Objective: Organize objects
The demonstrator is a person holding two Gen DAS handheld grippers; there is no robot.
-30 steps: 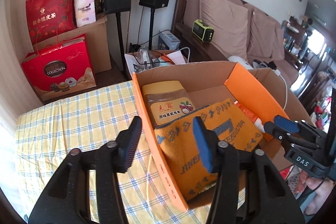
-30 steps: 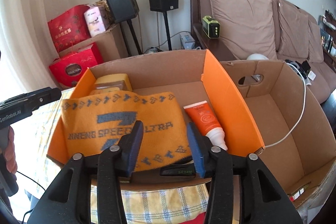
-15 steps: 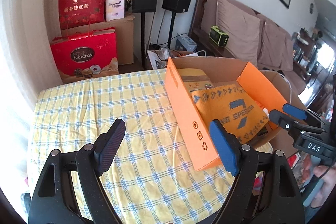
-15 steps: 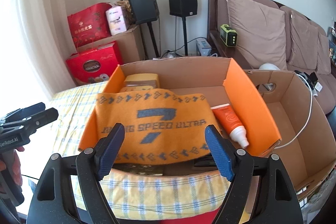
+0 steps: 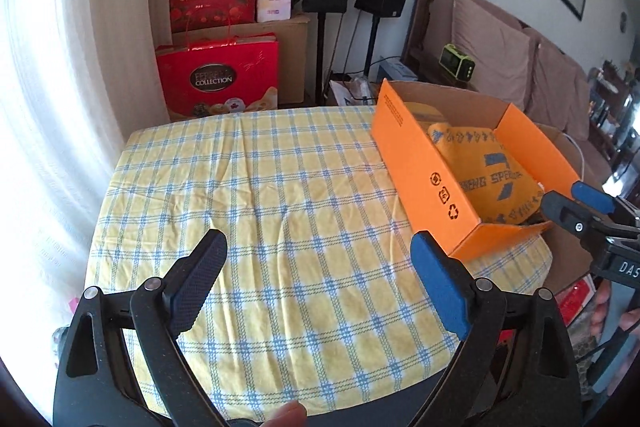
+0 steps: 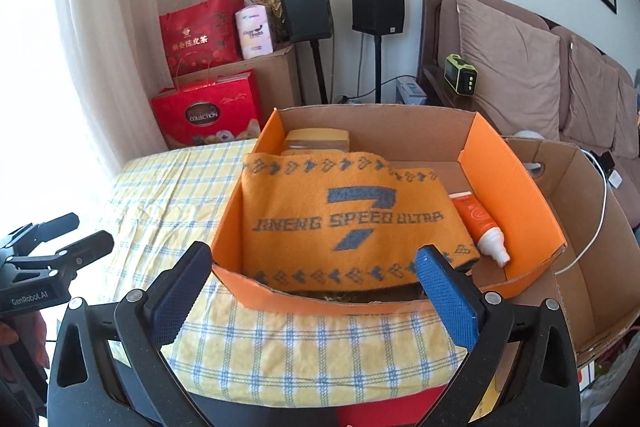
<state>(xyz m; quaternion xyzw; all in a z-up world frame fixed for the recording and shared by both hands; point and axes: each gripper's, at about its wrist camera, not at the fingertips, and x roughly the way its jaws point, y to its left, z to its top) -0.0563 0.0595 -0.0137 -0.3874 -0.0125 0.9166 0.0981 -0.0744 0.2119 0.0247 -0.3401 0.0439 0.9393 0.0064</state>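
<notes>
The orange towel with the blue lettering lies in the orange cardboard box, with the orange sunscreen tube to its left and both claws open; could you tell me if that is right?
Not quite: the orange sunscreen tube with the white cap lies to the right of the orange towel with blue lettering, as the right wrist view shows. The rest holds: both lie in the orange cardboard box, and the left claw and right claw are open and empty.

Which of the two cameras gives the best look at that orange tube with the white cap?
The right wrist view: the tube lies in plain sight in the orange box, beside the towel. In the left wrist view it cannot be seen.
</notes>
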